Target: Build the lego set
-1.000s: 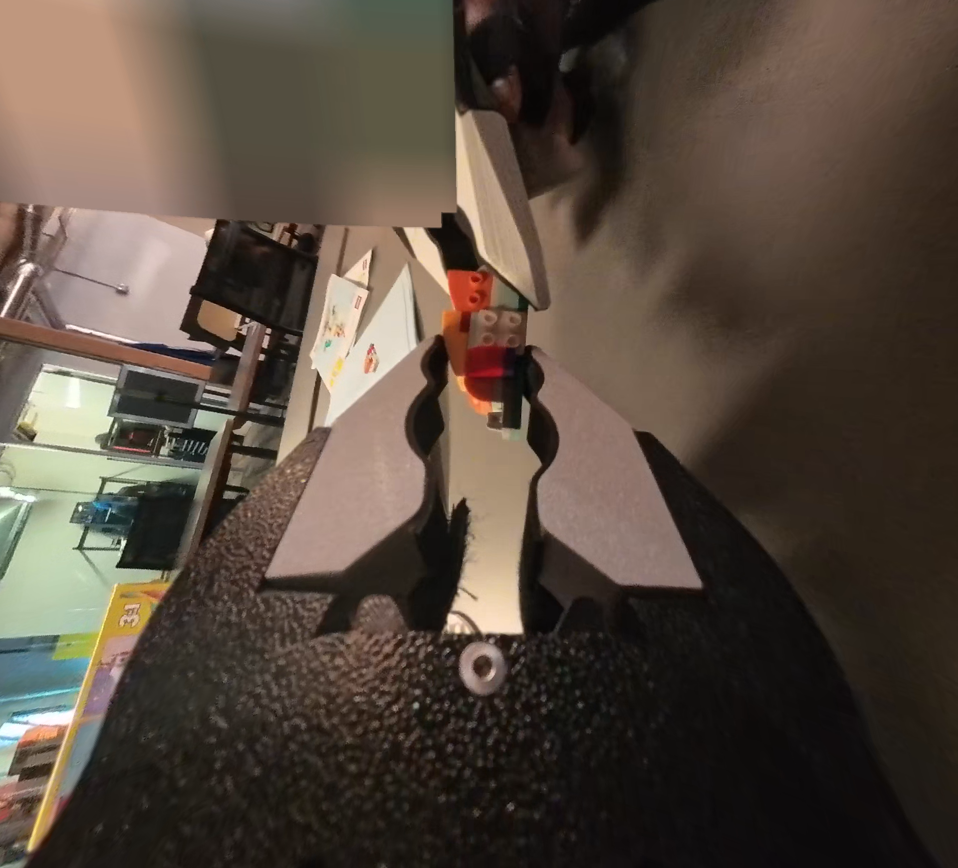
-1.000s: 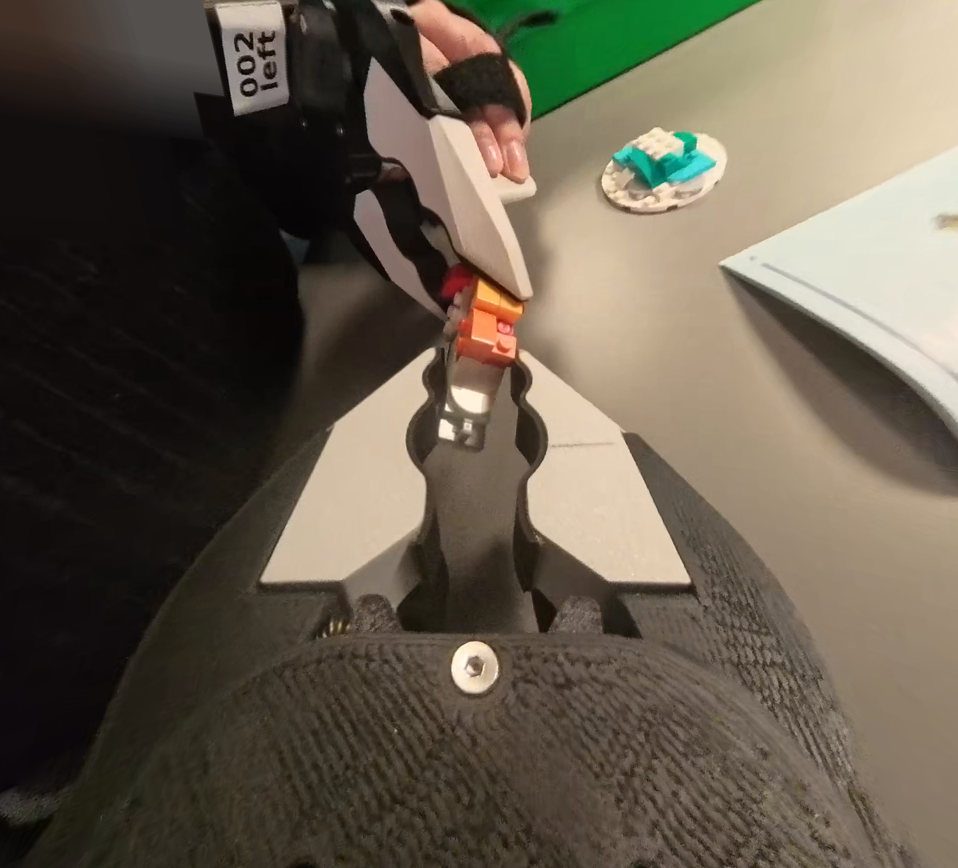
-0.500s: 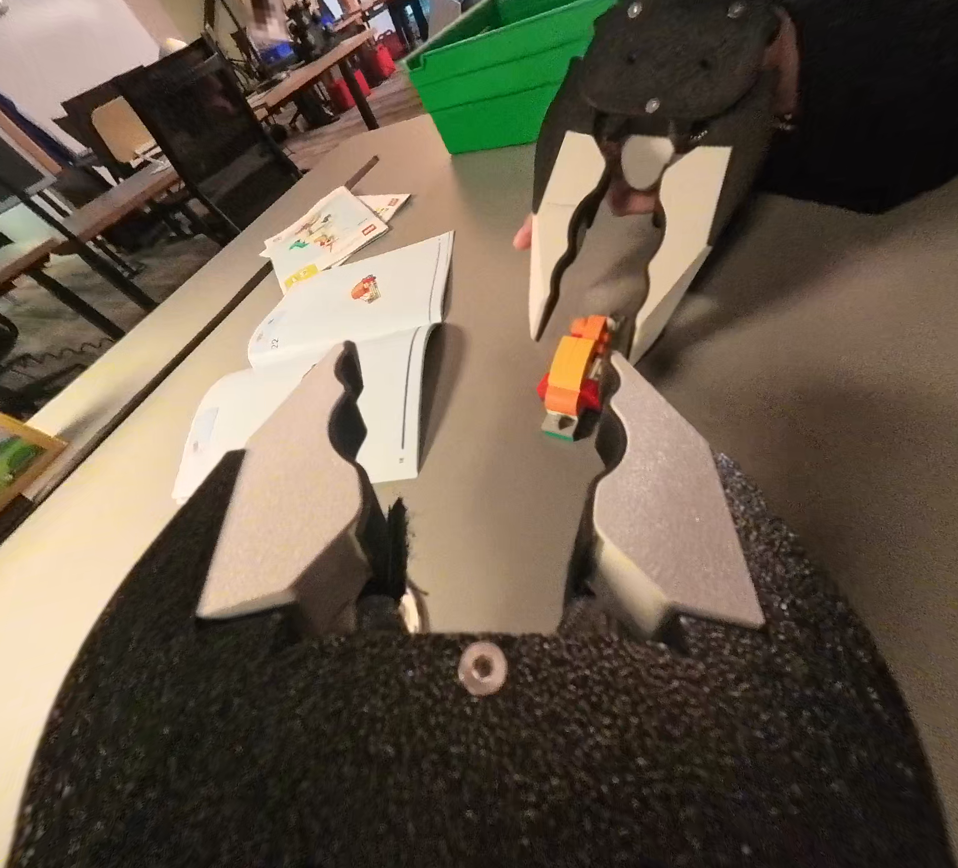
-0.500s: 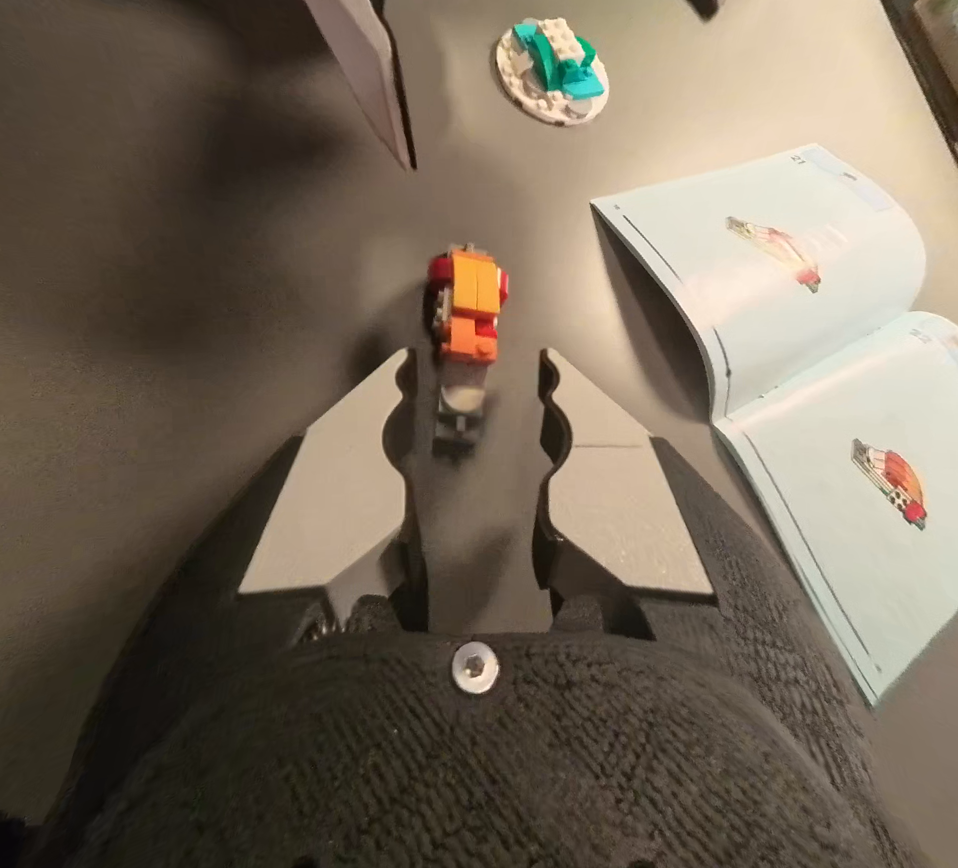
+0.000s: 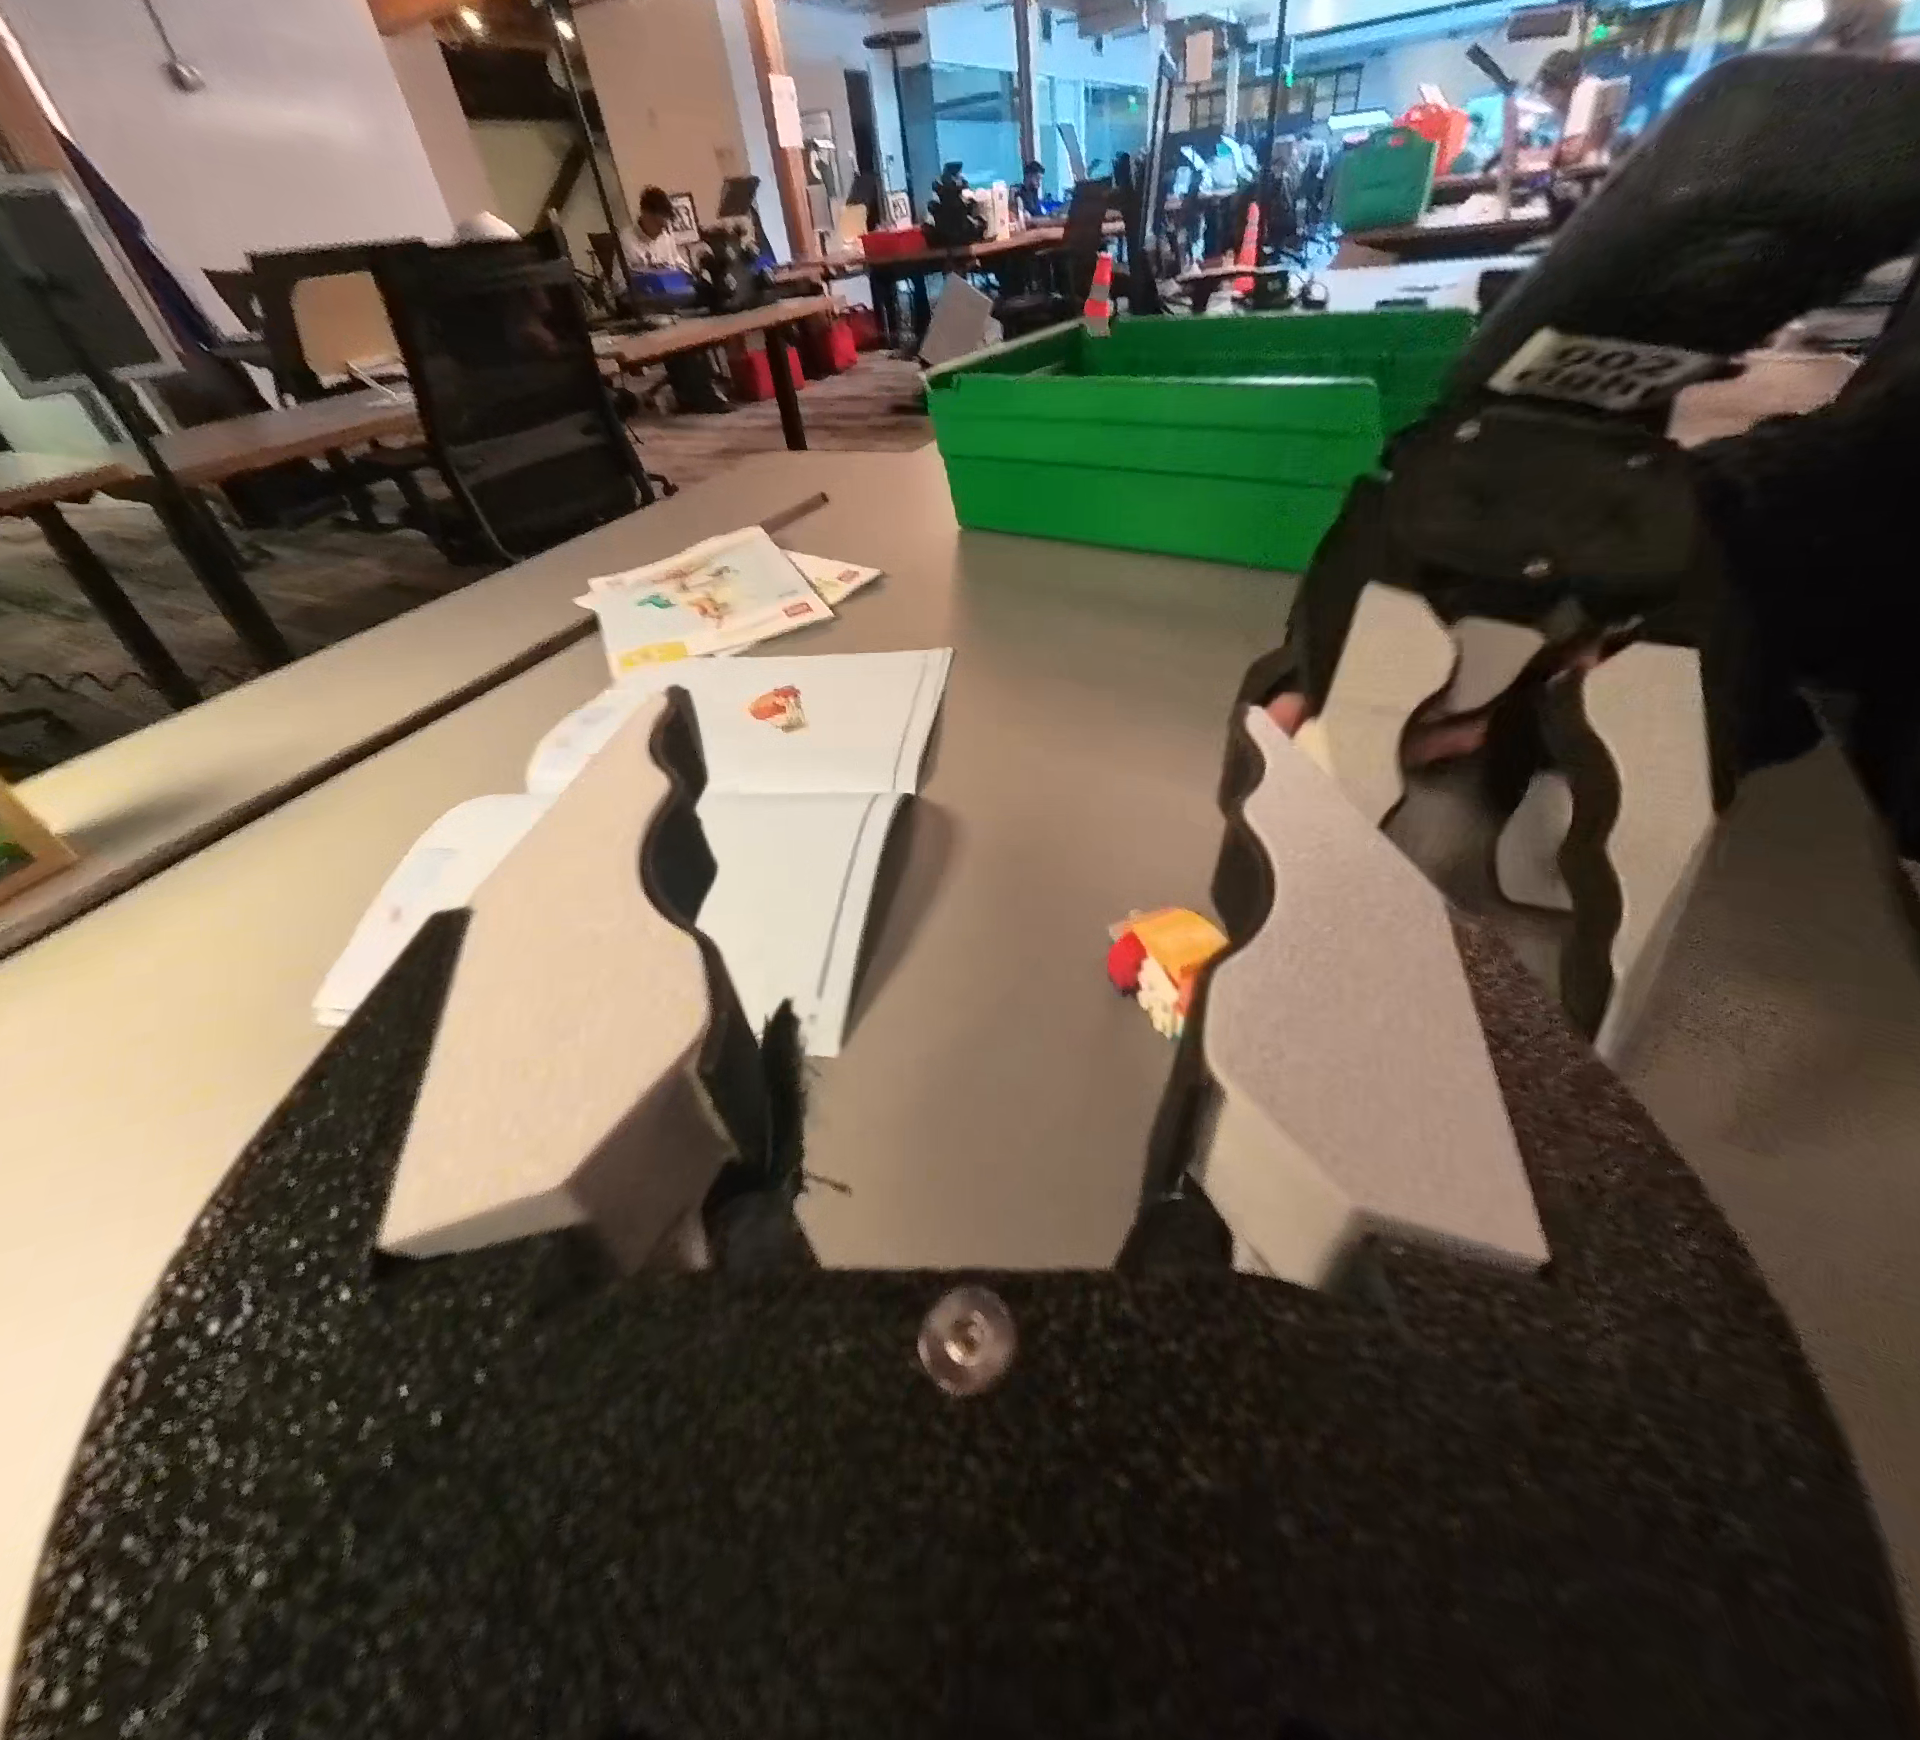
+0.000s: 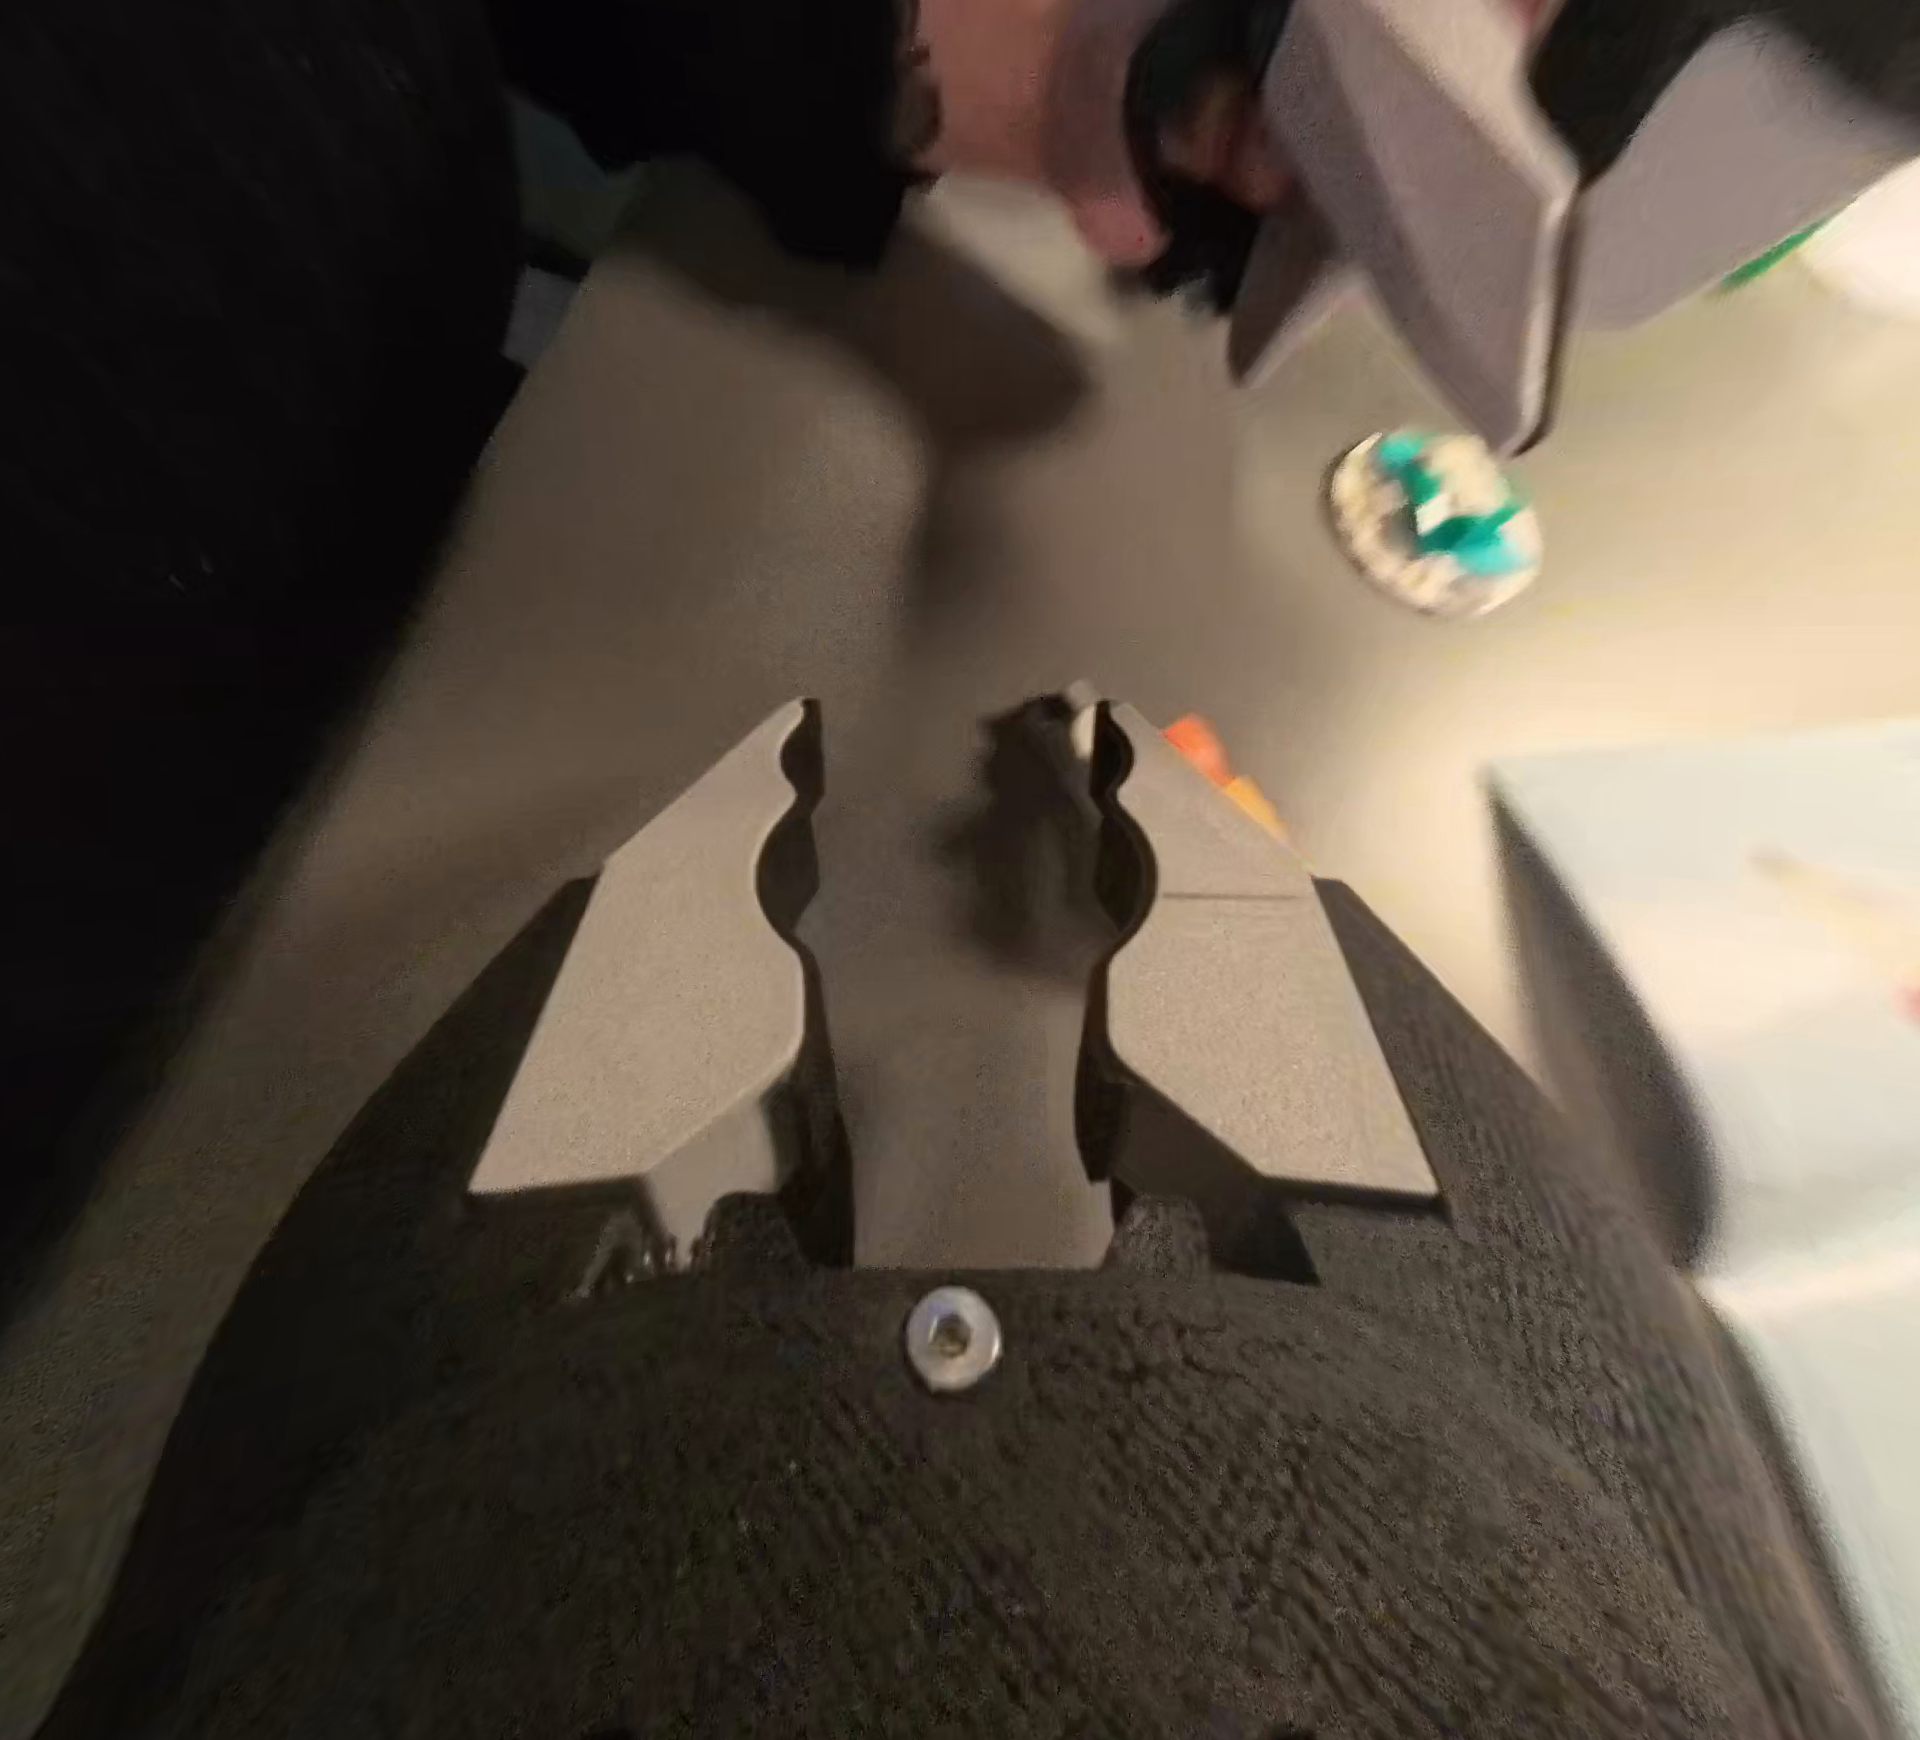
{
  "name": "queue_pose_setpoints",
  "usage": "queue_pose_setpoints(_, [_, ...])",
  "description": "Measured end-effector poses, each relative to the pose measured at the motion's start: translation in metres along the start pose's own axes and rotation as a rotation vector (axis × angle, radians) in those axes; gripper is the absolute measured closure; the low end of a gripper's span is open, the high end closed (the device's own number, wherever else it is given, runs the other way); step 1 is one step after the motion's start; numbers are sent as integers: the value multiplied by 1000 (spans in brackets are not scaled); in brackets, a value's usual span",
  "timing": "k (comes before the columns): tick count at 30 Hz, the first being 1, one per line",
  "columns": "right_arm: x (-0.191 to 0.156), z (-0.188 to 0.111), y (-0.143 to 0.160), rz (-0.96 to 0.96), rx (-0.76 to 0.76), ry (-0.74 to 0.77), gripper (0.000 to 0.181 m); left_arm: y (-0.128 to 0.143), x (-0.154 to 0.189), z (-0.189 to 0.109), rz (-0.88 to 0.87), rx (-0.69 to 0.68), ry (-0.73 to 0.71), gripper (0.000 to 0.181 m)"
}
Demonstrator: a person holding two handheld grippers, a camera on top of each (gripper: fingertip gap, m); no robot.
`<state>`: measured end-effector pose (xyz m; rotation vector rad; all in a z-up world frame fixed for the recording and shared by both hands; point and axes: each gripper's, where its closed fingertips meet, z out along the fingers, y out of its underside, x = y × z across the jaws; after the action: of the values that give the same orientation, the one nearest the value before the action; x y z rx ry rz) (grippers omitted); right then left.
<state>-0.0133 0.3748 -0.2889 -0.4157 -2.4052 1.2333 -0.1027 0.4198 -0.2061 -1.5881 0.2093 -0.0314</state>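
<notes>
Left wrist view. My left claw [image 5: 956, 776] stands released, its two grey fingers wide apart above the grey tabletop [image 5: 1039, 651]. The small orange-and-red lego model [image 5: 1158, 947] lies on the tabletop just inside my right-hand finger, partly hidden by it. An open instruction booklet [image 5: 810, 817] lies to the left, behind my left-hand finger, with loose leaflets [image 5: 717, 599] farther off. A green bin [image 5: 1153, 454] stands at the far side. My right claw [image 5: 1496, 817] shows at the right, pointing down, fingers parted with nothing between them.

Right wrist view (blurred). My right claw [image 6: 956, 714] is released and grips nothing. The lego model [image 6: 1221, 771] peeps out beyond the outer edge of my right-hand finger, resting on the tabletop [image 6: 727, 547]. A round white plate carrying teal bricks [image 6: 1434, 521] lies far right, near the tip of my left claw [image 6: 1392, 319], which hangs overhead, fingers apart. The pale booklet [image 6: 1714, 963] fills the right edge.
</notes>
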Motion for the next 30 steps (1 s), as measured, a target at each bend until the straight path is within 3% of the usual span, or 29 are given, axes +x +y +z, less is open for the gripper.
queue_pose_setpoints(1, [6,-9,-10,-39,55,41,134,-6,-3,-3,16,22,-23,85])
queue_pose_setpoints(3, [33,-34,-32,-10,207,189,135,-25,-12,-16,29,84,-99,87])
queue_pose_setpoints(5, [71,-69,-43,-27,376,457,137,-56,-15,-43,17,171,-202,87])
queue_pose_setpoints(7, [102,-109,-39,-95,491,775,150,-82,-16,-82,51,237,-346,91])
queue_pose_setpoints(9, [115,-126,-25,-119,478,933,155,-96,-28,-129,107,214,-563,110])
queue_pose_setpoints(12, [125,-123,-7,-144,369,1020,162,-98,-57,-198,118,95,-897,128])
queue_pose_setpoints(17, [129,-124,6,-272,207,1123,179,-80,-68,-258,-41,52,-1061,125])
queue_pose_setpoints(20, [134,-133,17,-222,182,1164,180,-59,-76,-279,-131,45,-1153,140])
queue_pose_setpoints(24, [142,-144,29,-166,150,1226,181,-36,-86,-283,-219,12,-1179,140])
queue_pose_setpoints(27, [145,-153,42,-114,76,1294,180,-37,-92,-299,-186,-15,-1232,142])
queue_pose_setpoints(30, [148,-163,50,-80,6,1389,181,-44,-105,-328,-162,-40,-1326,158])
